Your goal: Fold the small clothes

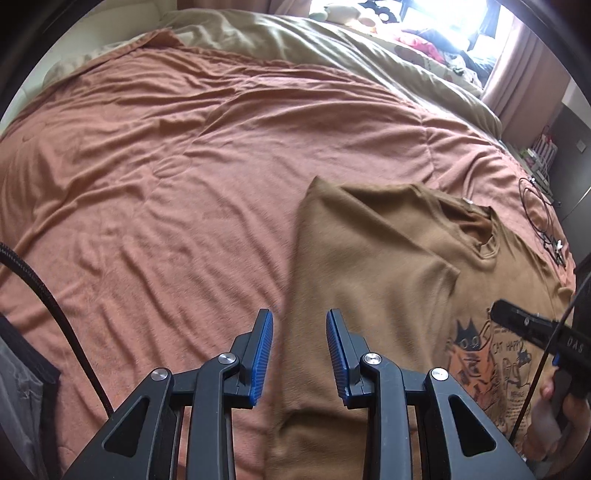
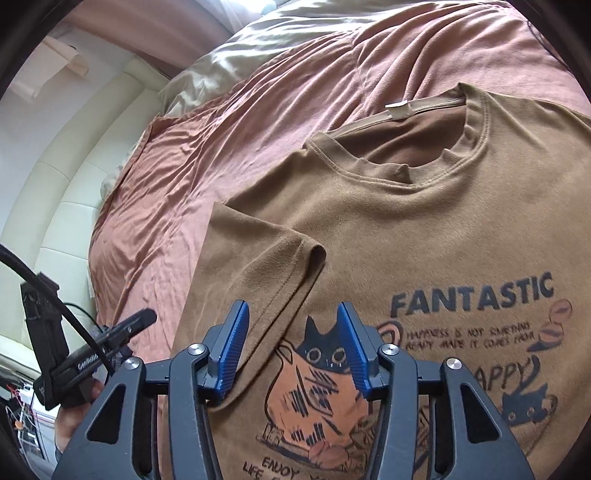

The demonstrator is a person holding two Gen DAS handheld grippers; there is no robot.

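Observation:
A brown T-shirt with a cat print lies face up on the rust-coloured bed cover. Its left side and sleeve are folded in over the front. My left gripper is open and empty, just above the shirt's folded left edge. My right gripper is open and empty, over the sleeve hem and the cat print. The shirt fills the right wrist view, neck opening away from me. The other gripper shows at each view's edge, the right one and the left one.
A beige duvet and soft toys lie at the far end of the bed. Black cables lie on the cover right of the shirt. A cream padded headboard borders the bed on the left.

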